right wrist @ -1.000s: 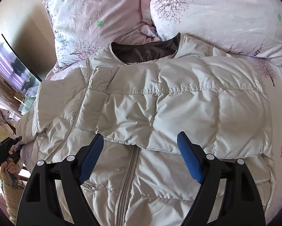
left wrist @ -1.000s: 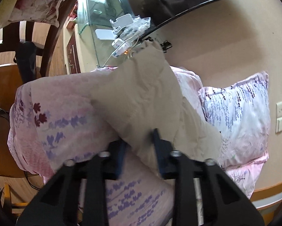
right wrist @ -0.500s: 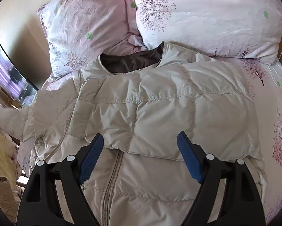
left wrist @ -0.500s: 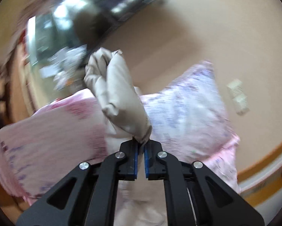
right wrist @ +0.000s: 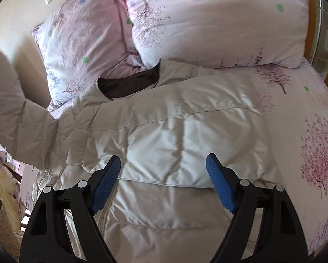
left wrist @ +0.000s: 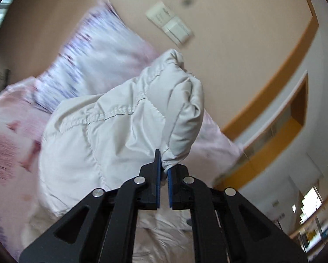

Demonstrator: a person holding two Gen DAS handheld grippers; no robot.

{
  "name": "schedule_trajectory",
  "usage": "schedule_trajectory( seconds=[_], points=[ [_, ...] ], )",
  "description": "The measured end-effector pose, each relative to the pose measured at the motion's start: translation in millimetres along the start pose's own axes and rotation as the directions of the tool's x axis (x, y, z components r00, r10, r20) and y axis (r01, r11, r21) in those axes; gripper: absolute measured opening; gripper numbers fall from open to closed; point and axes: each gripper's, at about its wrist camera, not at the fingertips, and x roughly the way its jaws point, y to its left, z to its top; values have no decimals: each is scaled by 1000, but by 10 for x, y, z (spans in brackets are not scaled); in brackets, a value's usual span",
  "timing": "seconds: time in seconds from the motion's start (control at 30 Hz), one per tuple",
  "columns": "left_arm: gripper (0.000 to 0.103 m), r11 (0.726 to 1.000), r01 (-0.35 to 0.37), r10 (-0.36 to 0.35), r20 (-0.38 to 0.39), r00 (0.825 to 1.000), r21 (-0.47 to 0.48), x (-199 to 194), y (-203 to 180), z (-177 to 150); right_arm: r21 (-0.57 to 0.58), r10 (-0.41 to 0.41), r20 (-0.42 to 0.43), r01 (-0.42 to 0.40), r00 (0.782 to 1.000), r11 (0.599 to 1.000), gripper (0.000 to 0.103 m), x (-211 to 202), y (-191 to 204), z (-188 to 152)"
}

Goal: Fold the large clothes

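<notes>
The left gripper [left wrist: 163, 171] is pinching the cuff of the puffer jacket's sleeve [left wrist: 175, 109], lifting it to fold across the jacket [right wrist: 186, 144] lying on the bed [right wrist: 313, 131], while the right gripper [right wrist: 164, 175] is hovering spread, needing next to steady the body.

The jacket [right wrist: 181, 135] is a pale, off-white quilted puffer with shiny fabric and stitched seams across its panels. It lies front-up on the bed, its body spread flat, with the dark brown lining showing at the open neck near the pillows. A zip runs down the lower front, at the bottom of the right wrist view. One sleeve [left wrist: 155, 109] is lifted clear of the bed, its cuff end pinched and the padded length bunched and folded over itself; in the right wrist view that sleeve [right wrist: 15, 109] rises at the left edge.
</notes>
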Motion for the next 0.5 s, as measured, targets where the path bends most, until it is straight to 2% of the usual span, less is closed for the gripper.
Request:
schedule_trajectory(
  seconds=[0.17, 0.37, 0.43, 0.5],
  points=[
    [6, 999, 49, -48, -96, 994, 5, 422, -159, -186, 31, -15, 21, 15, 1000, 999, 82, -84, -164, 12],
    [6, 999, 36, -35, -167, 985, 3, 813, -195, -418, 57, -15, 36, 13, 999, 998, 82, -127, -301, 36],
    [6, 1000, 23, -20, -210, 978, 12, 967, -194, -577, 70, -9, 37, 6, 999, 998, 82, -133, -337, 50],
    [6, 1000, 3, 2, -283, 959, 16, 1215, -172, -770, 89, 7, 34, -10, 999, 996, 82, -131, -378, 67]
  ],
)
